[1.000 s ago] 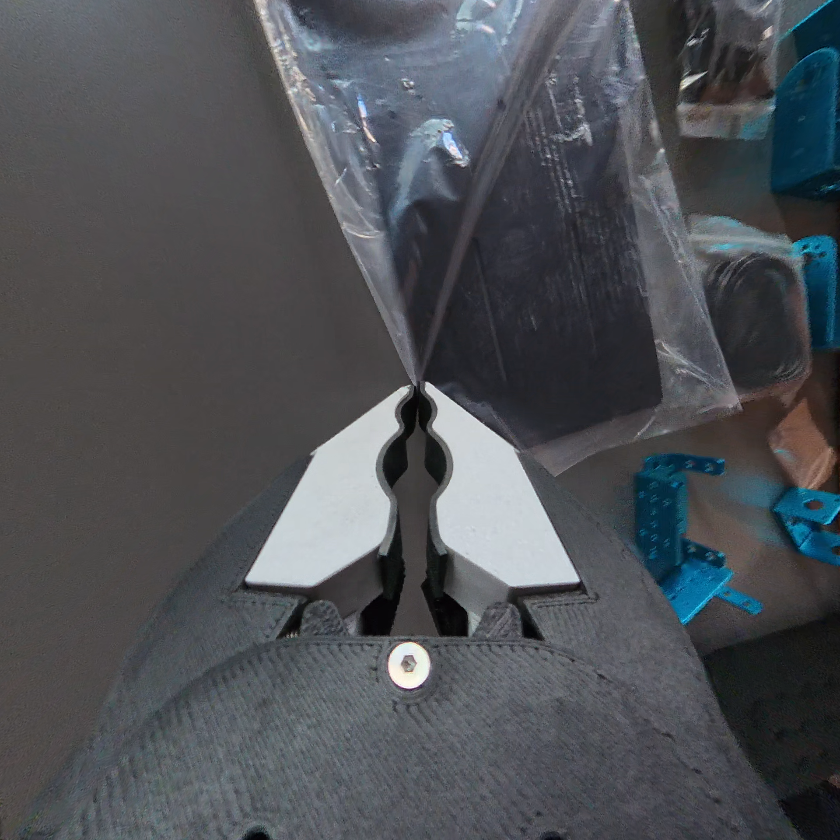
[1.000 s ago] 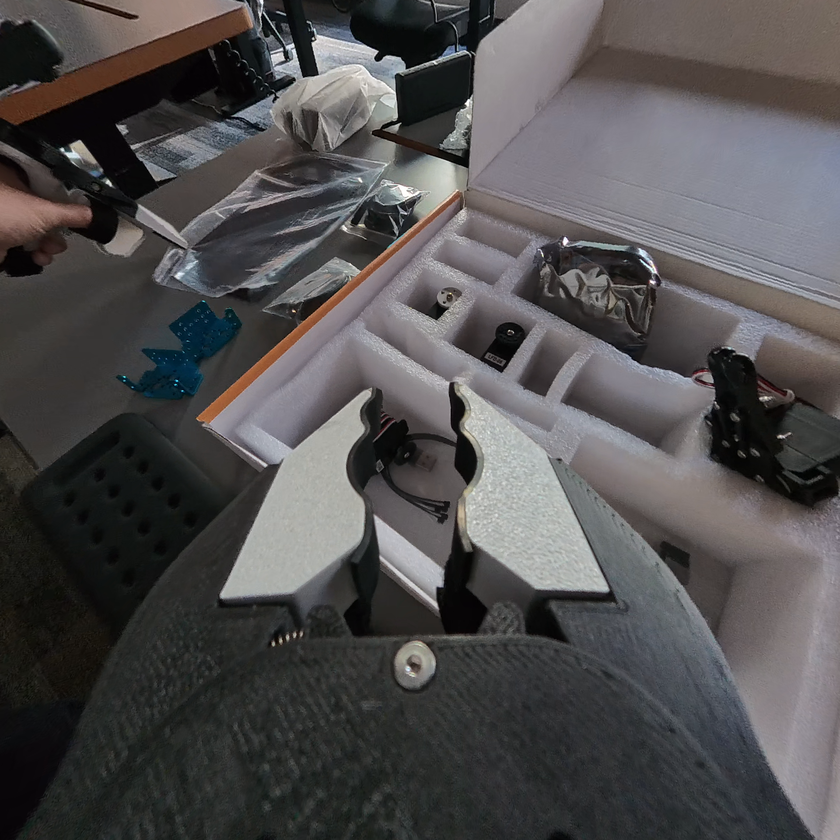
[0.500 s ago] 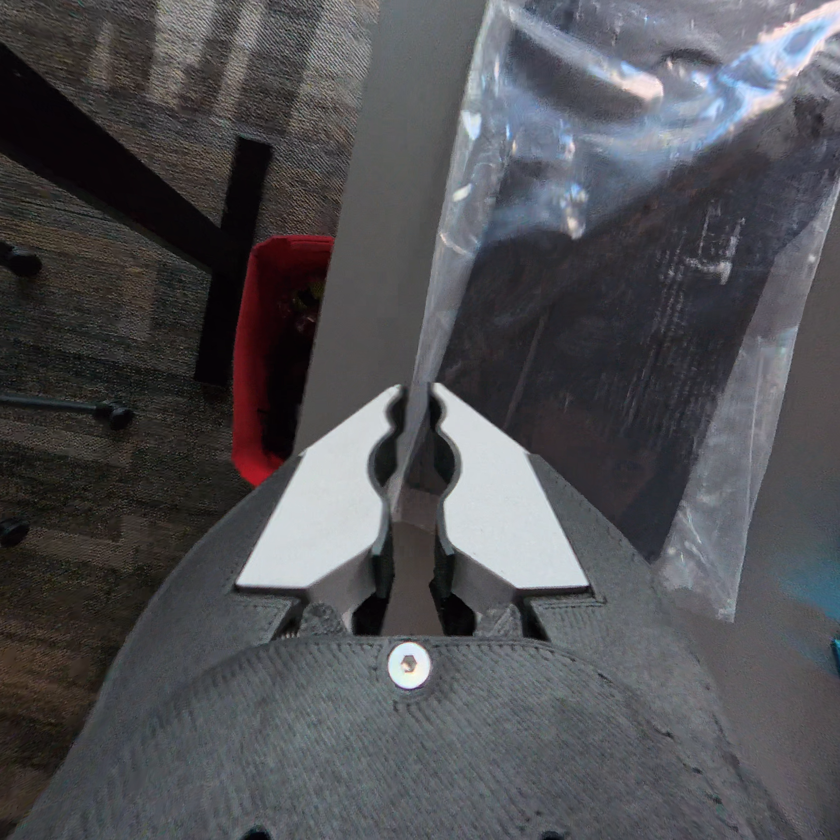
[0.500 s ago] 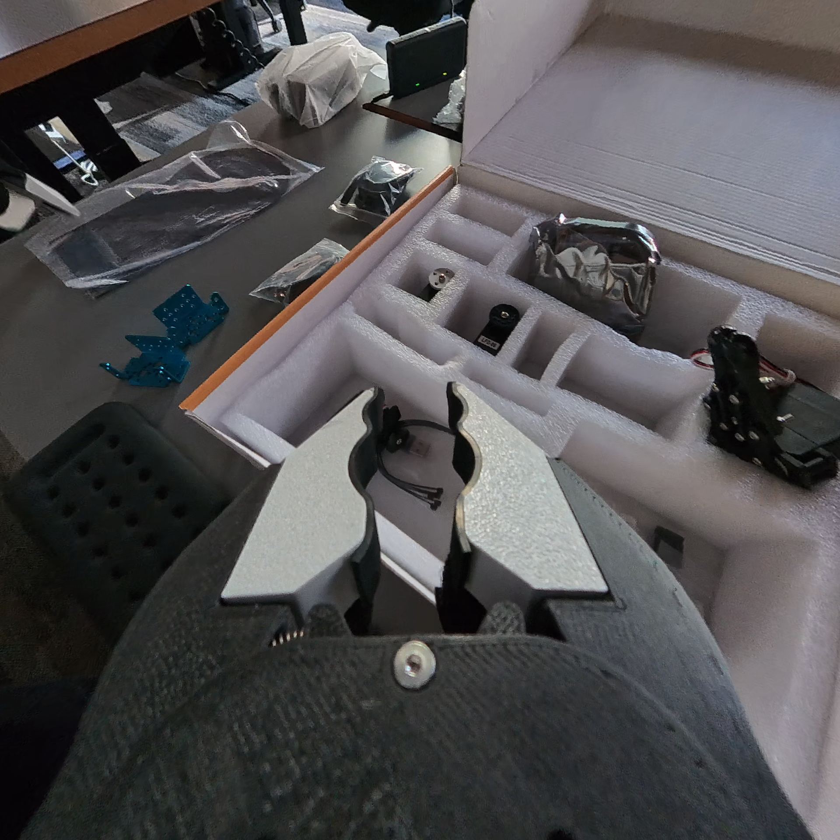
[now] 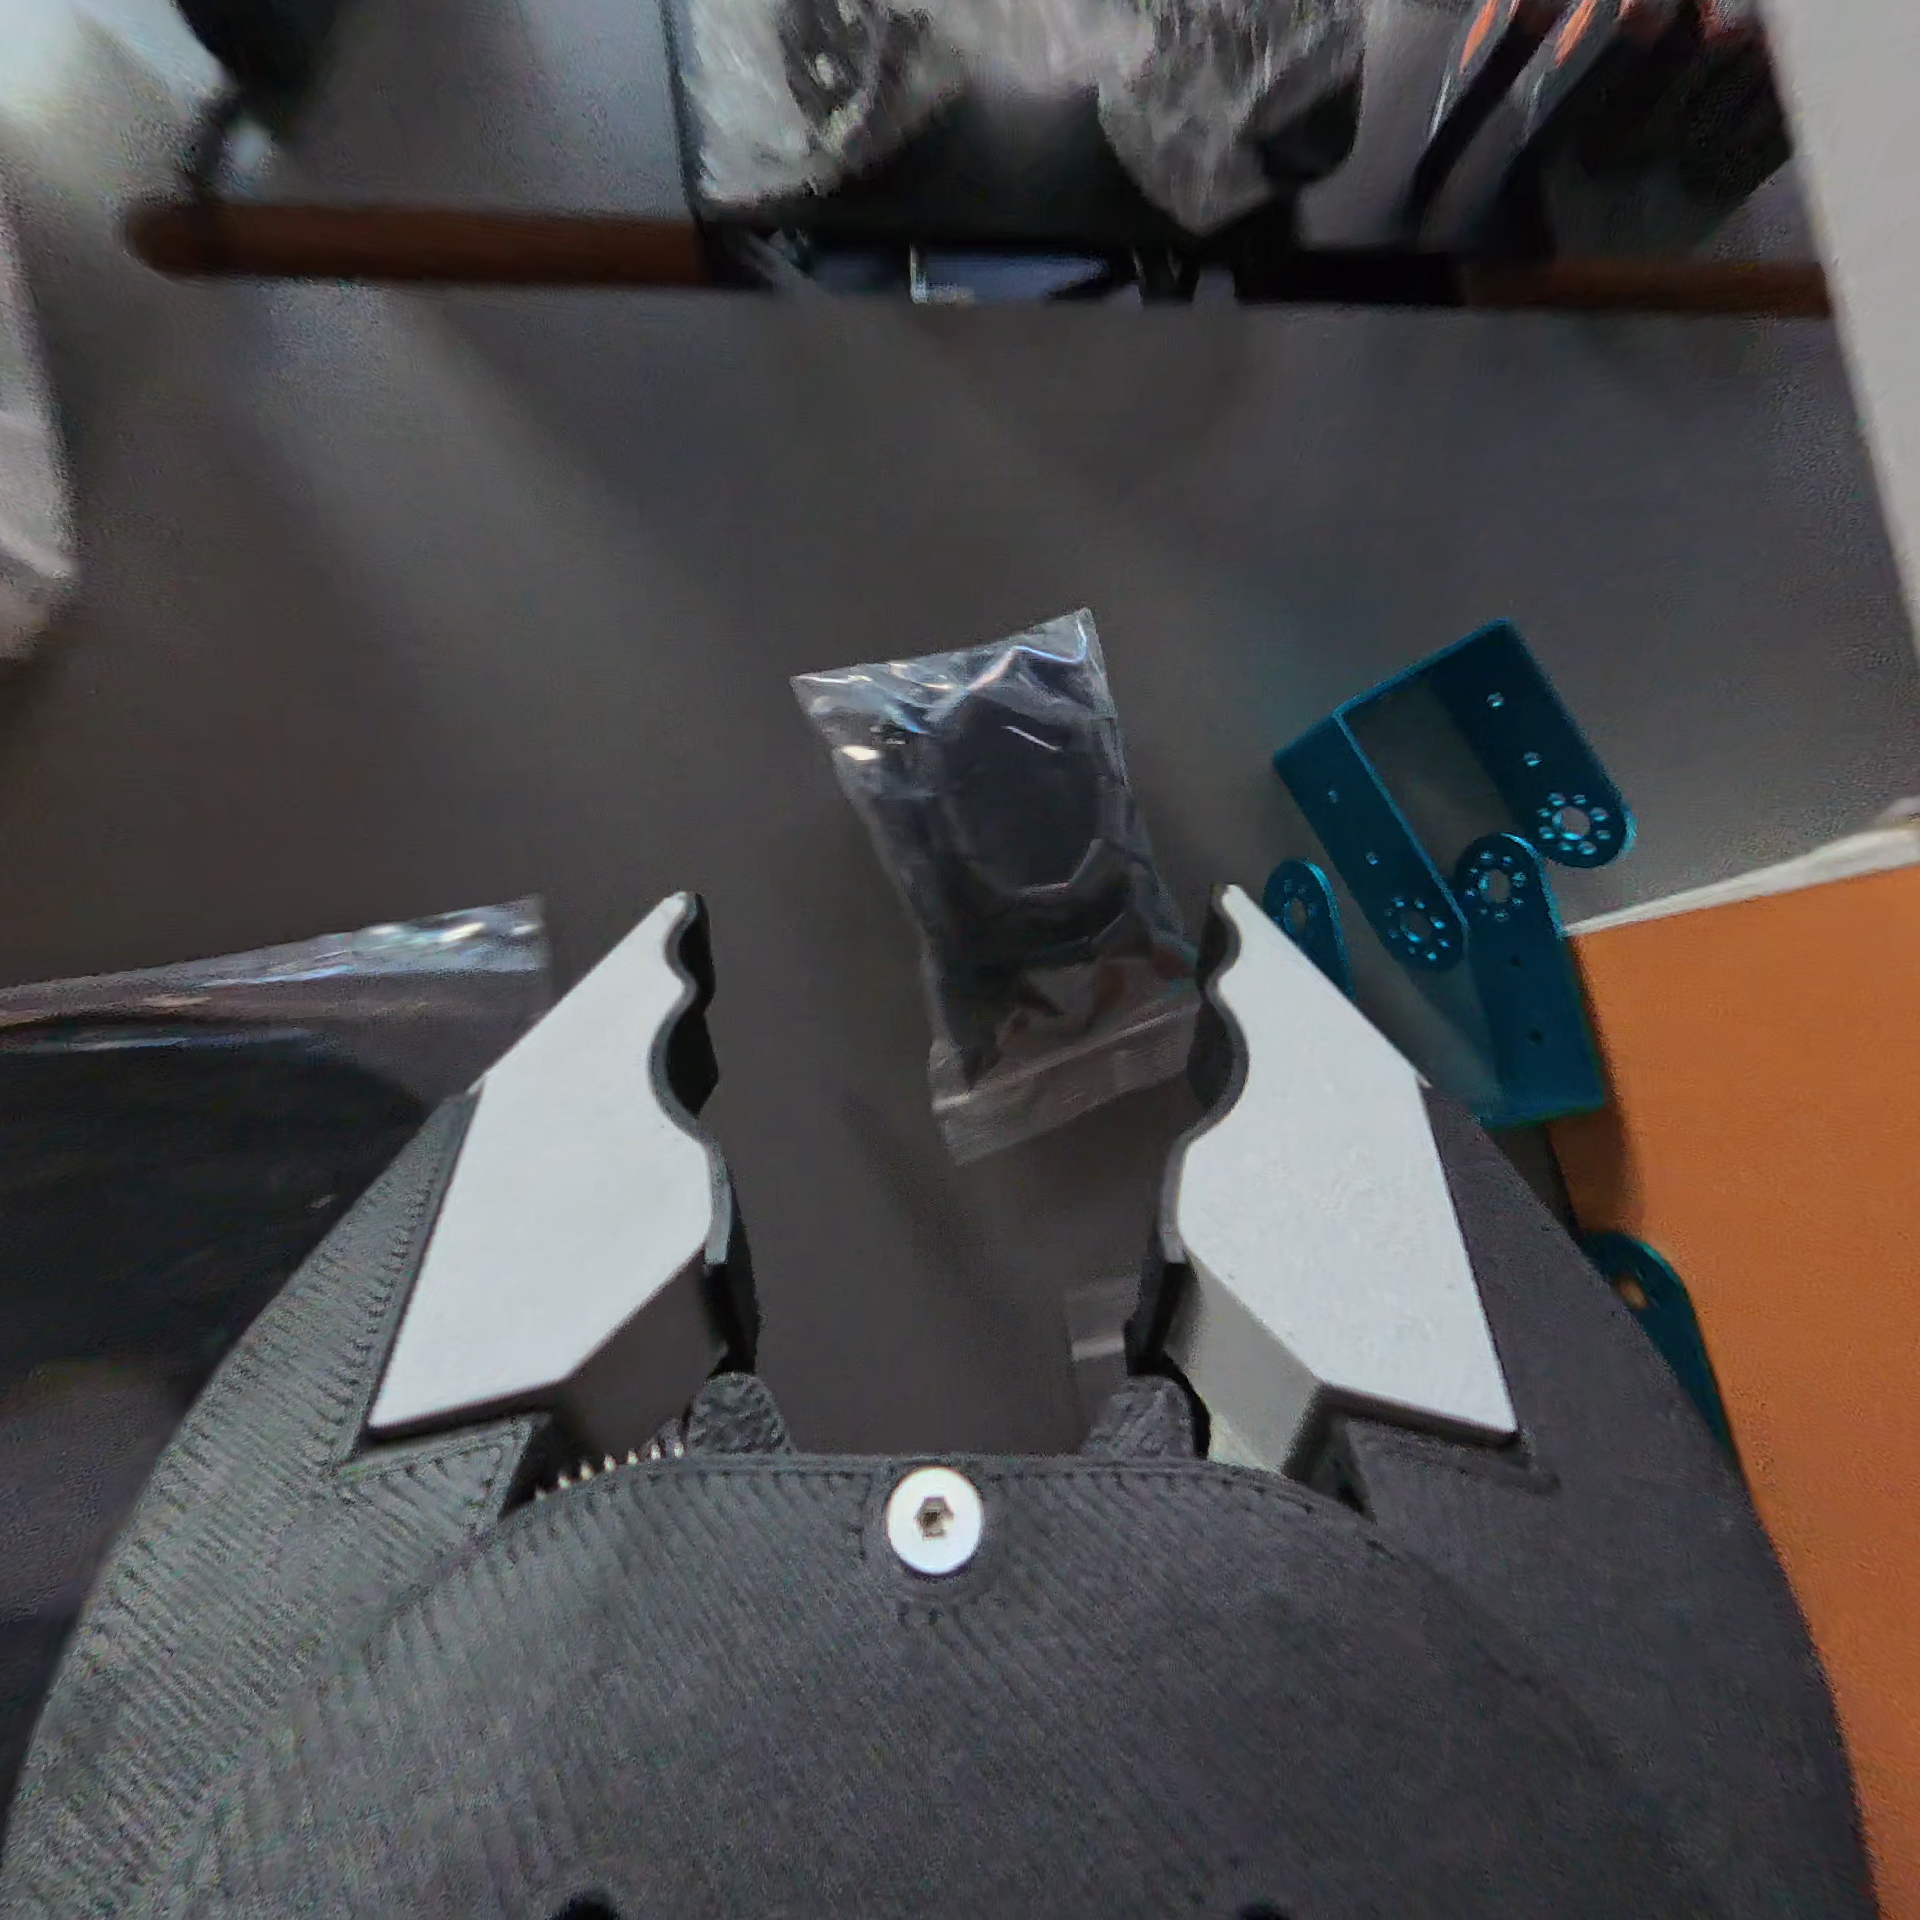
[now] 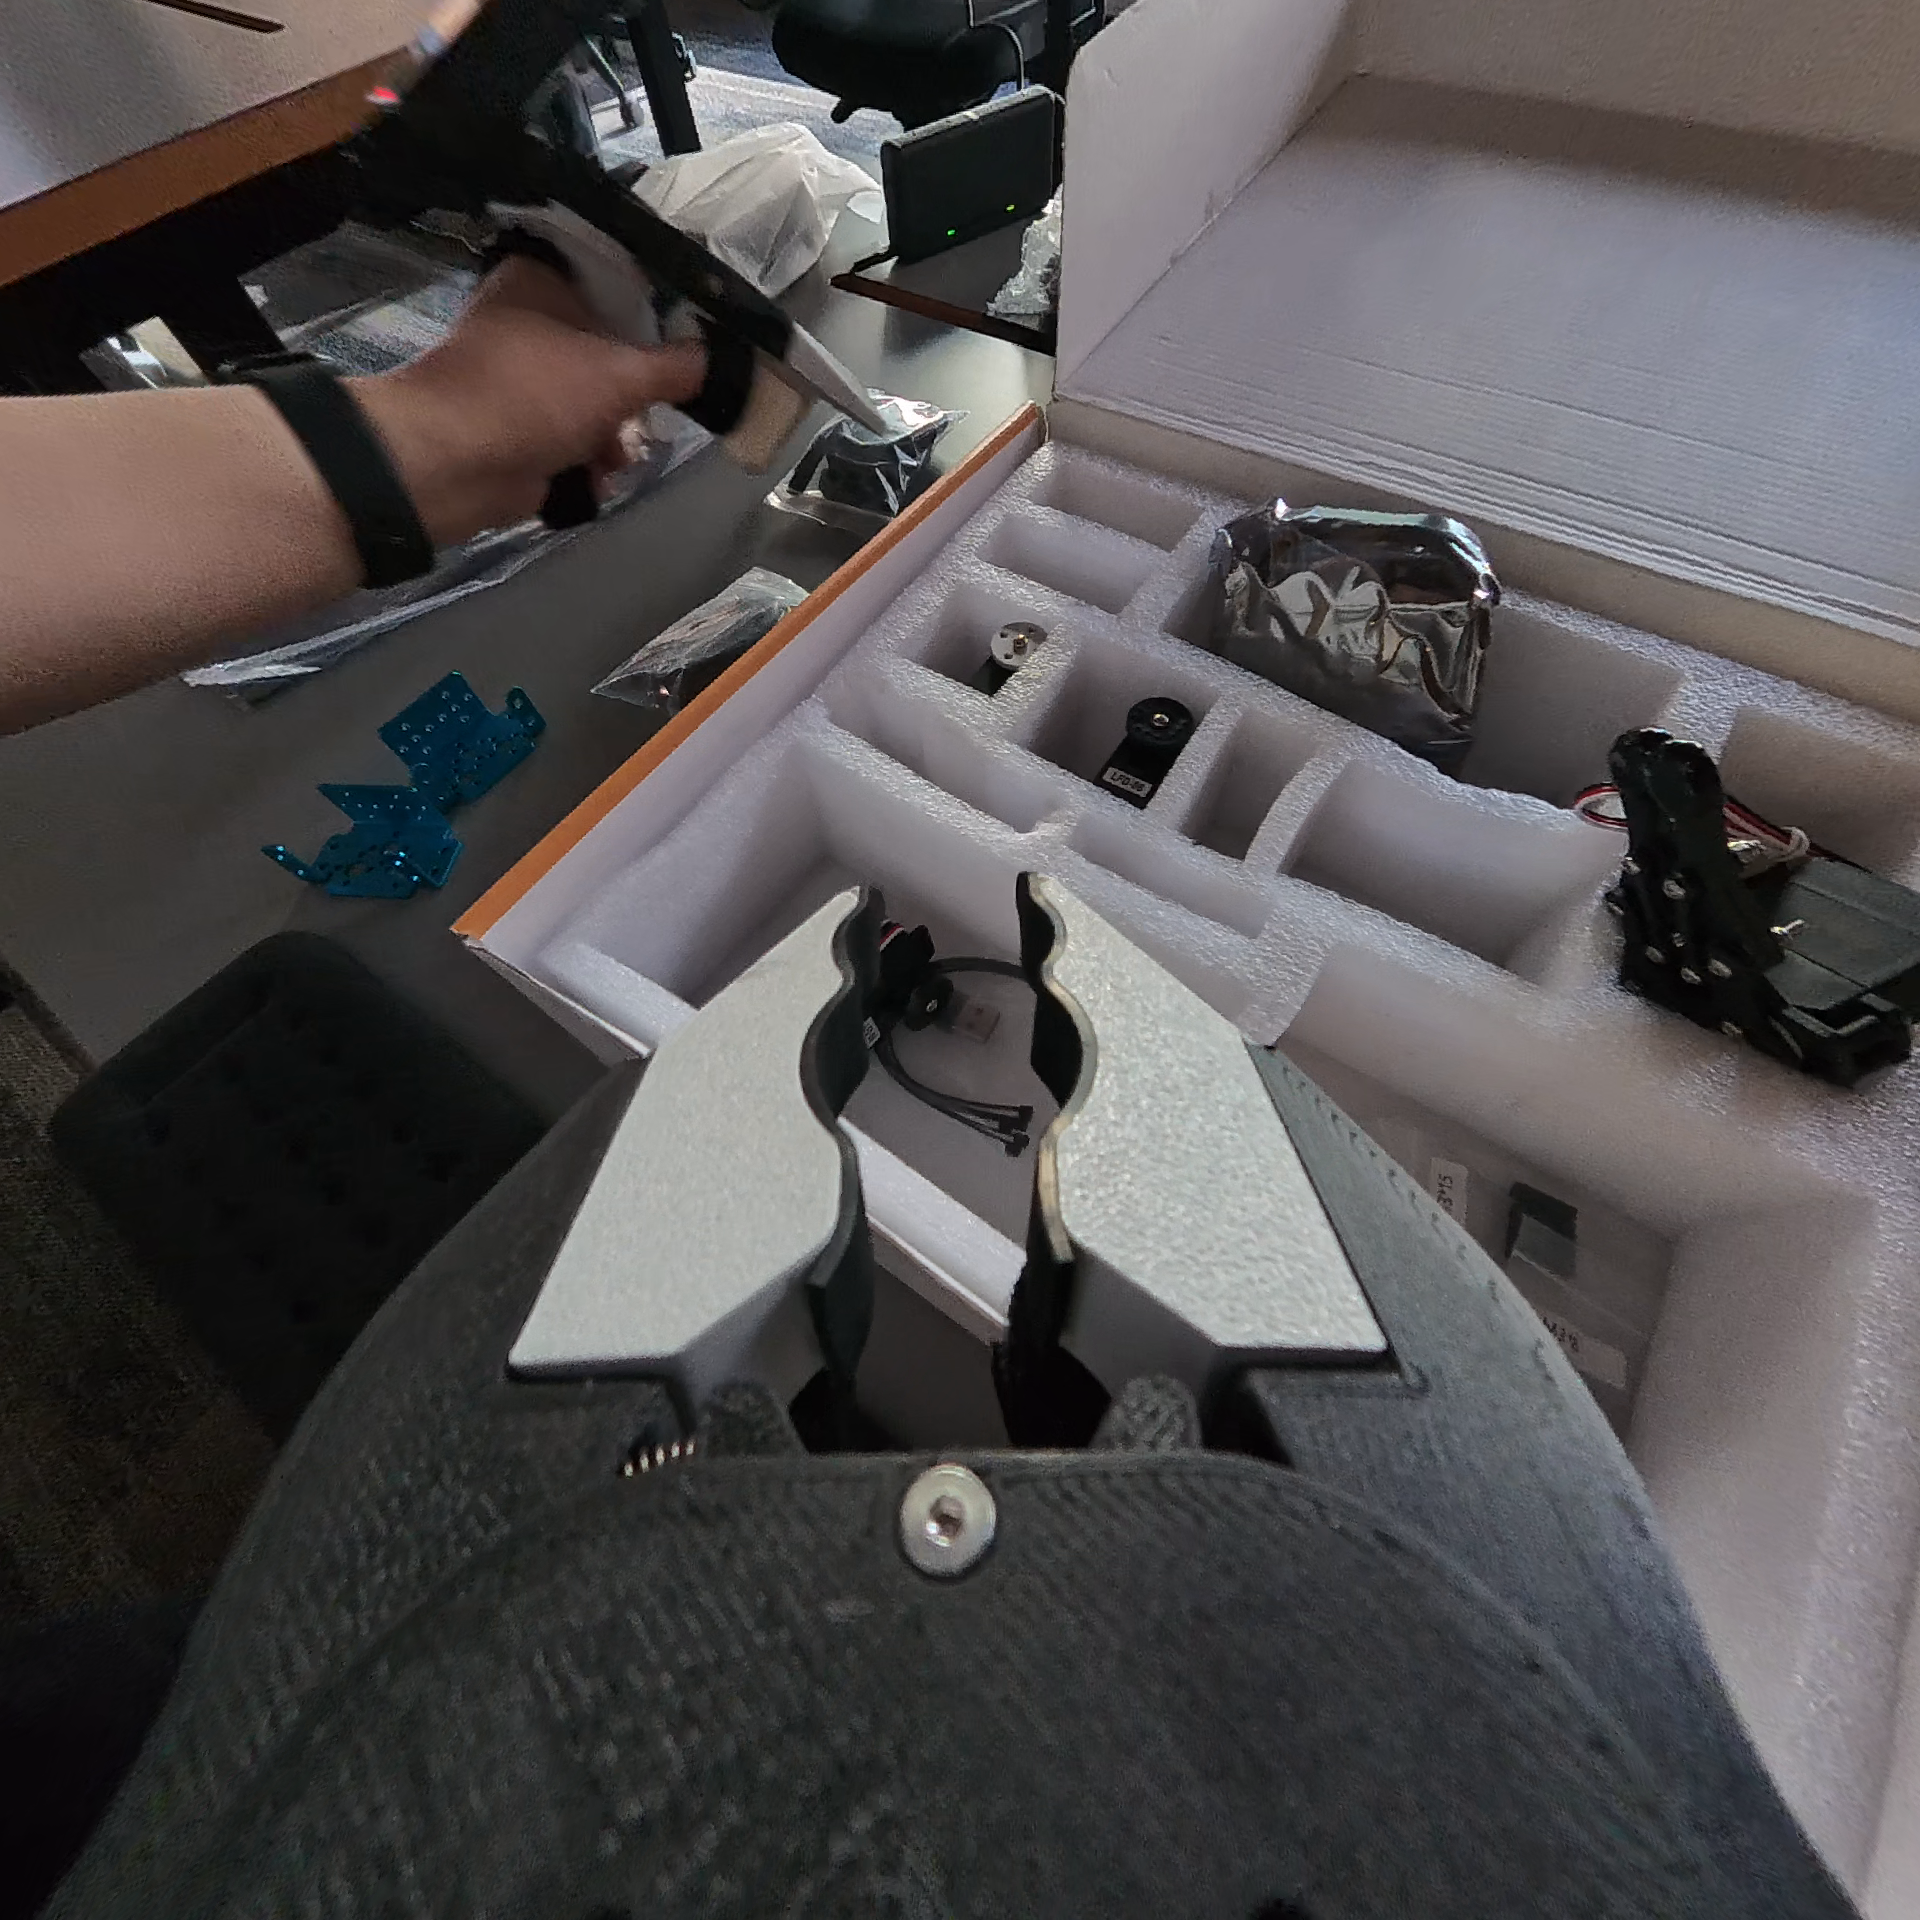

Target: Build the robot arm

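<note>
My left gripper (image 5: pixel 951 914) is wide open above a small clear bag of black parts (image 5: pixel 1003 862) lying on the grey table, the bag between and just beyond the fingertips. The same bag shows in the right wrist view (image 6: pixel 868 457), with the left gripper (image 6: pixel 831 400) and the hand holding it over it. The large clear bag with a black sheet (image 5: pixel 208 1049) lies on the table at left. My right gripper (image 6: pixel 940 894) is open and empty, hovering over the foam box compartment holding black cables (image 6: pixel 956 1070).
Blue metal brackets (image 5: pixel 1455 862) lie right of the small bag, beside the orange box wall (image 5: pixel 1745 1247). More blue brackets (image 6: pixel 410 800) and another small bag (image 6: pixel 691 644) lie on the table. The white foam tray (image 6: pixel 1143 842) holds a silver foil bag (image 6: pixel 1351 623) and a black assembly (image 6: pixel 1714 935). The gap from one gripper's tips to the other's is roughly 40 cm.
My left gripper let go of the large clear bag, opened wide and moved over to the small bag by the box. The right gripper has barely moved.
</note>
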Demonstrator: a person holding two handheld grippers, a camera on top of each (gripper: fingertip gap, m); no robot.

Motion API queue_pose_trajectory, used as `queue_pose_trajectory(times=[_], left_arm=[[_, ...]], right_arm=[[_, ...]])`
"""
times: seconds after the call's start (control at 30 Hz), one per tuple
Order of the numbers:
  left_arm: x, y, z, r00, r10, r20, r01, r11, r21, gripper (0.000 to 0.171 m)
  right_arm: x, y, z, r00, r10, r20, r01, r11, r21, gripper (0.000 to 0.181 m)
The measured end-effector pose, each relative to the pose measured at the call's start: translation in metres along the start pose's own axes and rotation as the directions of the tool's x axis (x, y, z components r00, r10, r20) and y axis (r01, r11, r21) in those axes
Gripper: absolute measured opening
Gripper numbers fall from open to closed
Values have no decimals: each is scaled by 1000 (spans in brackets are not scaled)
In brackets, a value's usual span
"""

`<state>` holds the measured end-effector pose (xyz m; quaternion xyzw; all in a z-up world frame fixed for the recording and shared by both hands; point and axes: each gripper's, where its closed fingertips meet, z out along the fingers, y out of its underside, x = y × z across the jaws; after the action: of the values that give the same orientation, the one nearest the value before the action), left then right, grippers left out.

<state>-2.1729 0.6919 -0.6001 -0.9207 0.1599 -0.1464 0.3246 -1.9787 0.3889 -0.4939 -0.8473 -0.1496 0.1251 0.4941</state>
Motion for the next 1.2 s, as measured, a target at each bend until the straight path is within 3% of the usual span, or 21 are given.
queue_pose_trajectory(times=[0.1, 0.2, 0.27, 0.4, 0.47, 0.57, 0.67, 0.77, 0.9, 0.97, 1.07, 1.2], left_arm=[[1, 1, 24, 998, 47, 50, -46, 999, -7, 82], [-7, -2, 25, 989, 107, 105, -105, 994, -27, 65], [-24, -3, 19, 977, 140, 159, -136, 990, -34, 63], [-44, 2, 7, 981, 128, 144, -123, 992, -43, 67], [-36, -13, -6, 985, 113, 129, -116, 993, 17, 74], [10, -45, -18, 989, 138, 51, -143, 983, 113, 68], [63, -31, 3, 996, 6, -94, -13, 997, -73, 77], [73, -2, 21, 999, 17, -36, -24, 975, -221, 73], [86, 15, 29, 999, -14, -42, 2, 965, -263, 63], [83, 19, 31, 998, 63, -8, -62, 957, -283, 46], [78, 23, 31, 986, 168, 7, -156, 933, -323, 9], [58, 23, 27, 974, 220, 46, -193, 924, -332, 3]], right_arm=[[0, 4, -5, 1000, 7, 10, -6, 1000, -7, 25], [7, 12, -10, 1000, 5, -4, -5, 1000, -23, 25], [13, 13, -13, 1000, 22, -12, -22, 1000, -14, 25], [23, 14, -17, 999, 44, -22, -45, 999, -4, 25], [31, 13, -18, 998, 45, -49, -46, 999, -6, 26], [44, 12, -15, 992, 73, -102, -75, 997, -14, 26], [61, 6, -12, 978, 90, -186, -95, 995, -19, 27], [70, -5, -12, 970, 108, -216, -110, 994, 3, 27], [73, -10, -16, 968, 133, -213, -131, 991, 25, 27], [74, -5, -19, 966, 142, -218, -140, 990, 22, 27], [79, 2, -26, 957, 173, -231, -169, 985, 35, 26], [82, 7, -30, 954, 208, -216, -201, 978, 51, 26]])
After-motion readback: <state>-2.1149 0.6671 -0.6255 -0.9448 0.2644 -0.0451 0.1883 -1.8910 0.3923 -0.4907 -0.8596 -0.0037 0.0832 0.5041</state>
